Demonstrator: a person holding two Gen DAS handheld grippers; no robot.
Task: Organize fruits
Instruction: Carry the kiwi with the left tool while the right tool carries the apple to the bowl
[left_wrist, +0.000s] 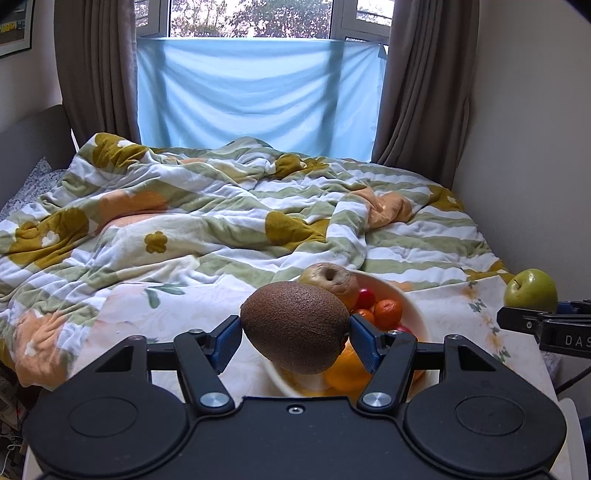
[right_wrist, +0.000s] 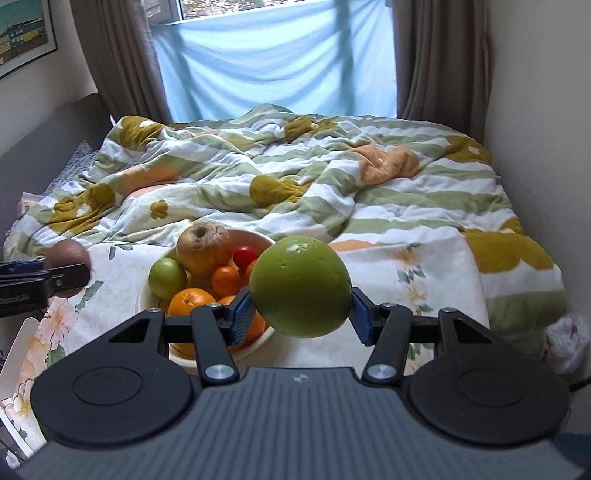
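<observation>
Left gripper clamps kiwi above bowl, left of centre. Bowl already holds about 6 fruits. Right gripper clamps green apple just right of bowl. 2 drops seemingly left.

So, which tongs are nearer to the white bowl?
Left. The left tongs hold the kiwi above the white bowl; the right tongs hold the green apple beside it.
</observation>
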